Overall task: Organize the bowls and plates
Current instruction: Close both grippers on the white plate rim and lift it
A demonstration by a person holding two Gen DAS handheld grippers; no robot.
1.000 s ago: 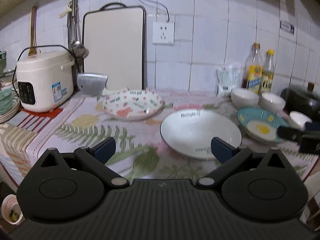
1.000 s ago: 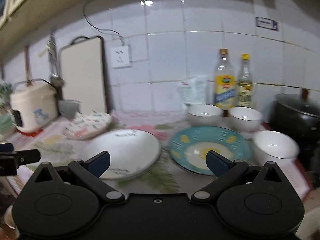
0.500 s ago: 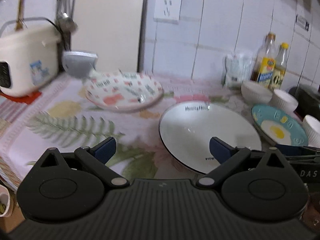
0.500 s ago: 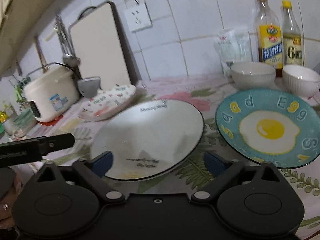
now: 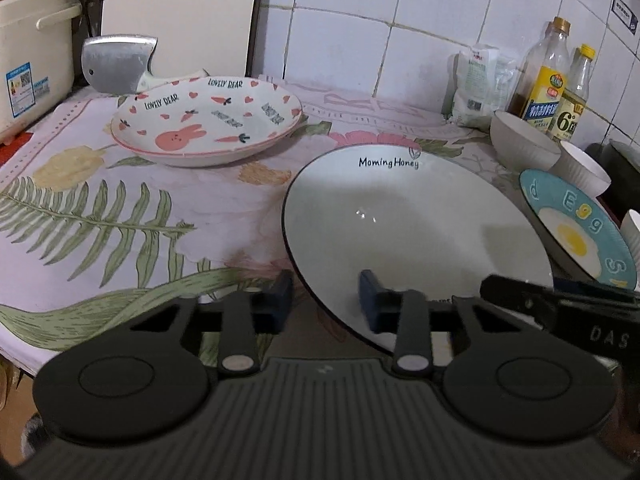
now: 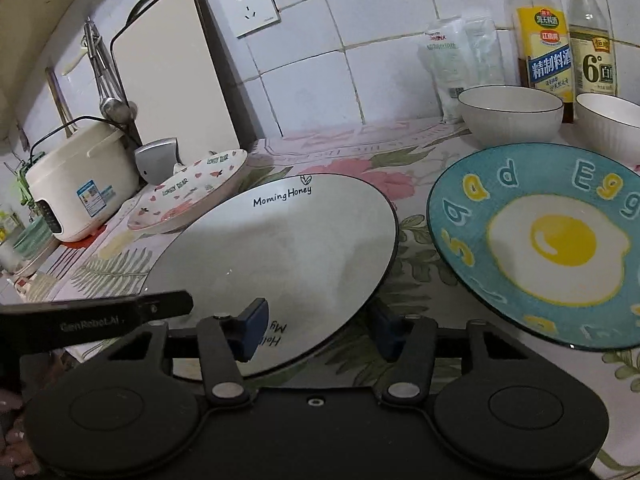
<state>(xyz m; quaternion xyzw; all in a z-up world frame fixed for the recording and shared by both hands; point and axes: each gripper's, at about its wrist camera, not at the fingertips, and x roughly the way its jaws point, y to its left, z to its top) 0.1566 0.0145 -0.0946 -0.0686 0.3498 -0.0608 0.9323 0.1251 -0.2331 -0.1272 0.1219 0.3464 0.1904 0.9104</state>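
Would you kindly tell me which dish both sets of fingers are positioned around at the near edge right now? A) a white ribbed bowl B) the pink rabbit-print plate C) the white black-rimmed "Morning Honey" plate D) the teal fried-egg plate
C: the left gripper and the right gripper each have one finger over and one outside the near rim of the white black-rimmed "Morning Honey" plate.

1. The left wrist view looks low and close across the white plate (image 5: pixel 416 236) toward the tiled wall, from its left near edge.
2. The right wrist view faces likewise, from the plate's right near edge.
3. Both share the white plate (image 6: pixel 276 264), rabbit plate (image 5: pixel 206 120) and egg plate (image 6: pixel 540 244).
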